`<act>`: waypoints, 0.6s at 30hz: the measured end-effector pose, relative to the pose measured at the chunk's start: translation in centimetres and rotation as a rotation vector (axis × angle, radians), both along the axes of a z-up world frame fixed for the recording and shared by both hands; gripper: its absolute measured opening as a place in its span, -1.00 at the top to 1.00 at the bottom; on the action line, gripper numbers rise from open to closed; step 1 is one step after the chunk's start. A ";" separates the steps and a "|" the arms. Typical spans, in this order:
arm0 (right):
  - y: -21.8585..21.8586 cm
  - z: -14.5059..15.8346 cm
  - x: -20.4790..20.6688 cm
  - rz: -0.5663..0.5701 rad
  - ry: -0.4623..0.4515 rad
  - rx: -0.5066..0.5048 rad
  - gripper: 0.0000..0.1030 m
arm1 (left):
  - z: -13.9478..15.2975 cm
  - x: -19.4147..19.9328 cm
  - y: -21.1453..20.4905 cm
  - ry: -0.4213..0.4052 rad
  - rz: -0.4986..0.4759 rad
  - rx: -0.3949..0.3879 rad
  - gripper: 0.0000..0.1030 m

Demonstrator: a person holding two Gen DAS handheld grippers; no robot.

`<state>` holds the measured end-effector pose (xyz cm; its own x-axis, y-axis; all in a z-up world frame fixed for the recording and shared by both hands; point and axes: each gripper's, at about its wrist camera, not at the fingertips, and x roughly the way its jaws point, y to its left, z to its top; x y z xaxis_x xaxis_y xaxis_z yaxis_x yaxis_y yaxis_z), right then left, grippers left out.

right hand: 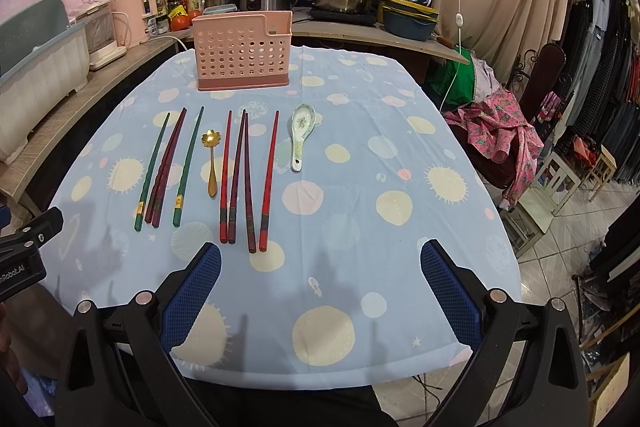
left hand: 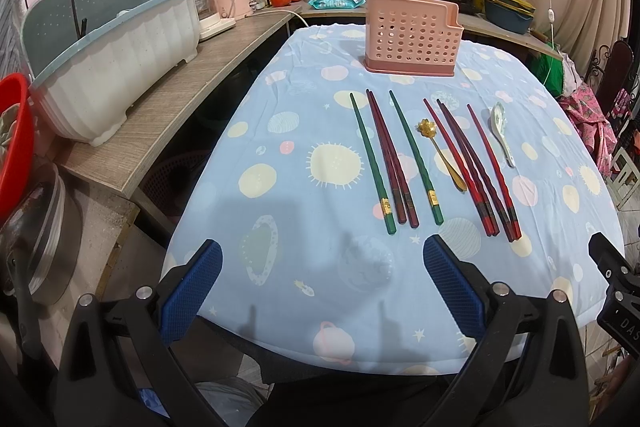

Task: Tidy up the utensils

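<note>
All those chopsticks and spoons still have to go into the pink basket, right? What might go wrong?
The dark red chopsticks lie touching between the green chopsticks, so a grab may catch two or nudge a neighbour. The tablecloth is loose fabric and might bunch under the fingers. The pink basket looks light and could tip if a stick knocks it. Both grippers, left and right, are open and empty.

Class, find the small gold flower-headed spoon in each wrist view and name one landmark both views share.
Left wrist view: the gold spoon lies right of centre, between a green chopstick and the red chopsticks.
Right wrist view: the gold spoon lies left of centre, in the same gap.
Shared landmark: the pink utensil basket behind the row.
</note>
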<state>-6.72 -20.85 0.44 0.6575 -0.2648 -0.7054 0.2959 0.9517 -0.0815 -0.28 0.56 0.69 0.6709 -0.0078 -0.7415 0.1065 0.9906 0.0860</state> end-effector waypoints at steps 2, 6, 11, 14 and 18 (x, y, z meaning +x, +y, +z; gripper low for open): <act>0.0 0.0 -0.1 0.002 0.000 -0.001 -0.87 | 0.0 0.0 0.0 0.000 0.000 0.000 -0.87; 0.1 0.0 0.0 0.002 -0.001 -0.001 -0.87 | 0.0 -0.1 0.1 0.000 0.000 -0.001 -0.87; 0.1 0.1 -0.1 0.002 0.000 -0.001 -0.87 | 0.0 0.0 0.1 0.000 0.001 -0.001 -0.87; 0.1 0.0 0.0 0.002 -0.001 -0.001 -0.87 | 0.0 0.0 0.1 0.000 0.000 -0.001 -0.87; 0.2 0.0 0.0 0.002 -0.001 -0.001 -0.87 | 0.0 0.0 0.1 0.001 0.000 -0.001 -0.87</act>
<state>-6.75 -20.70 0.40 0.6583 -0.2642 -0.7048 0.2943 0.9522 -0.0821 -0.29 0.64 0.70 0.6703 -0.0084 -0.7420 0.1061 0.9907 0.0847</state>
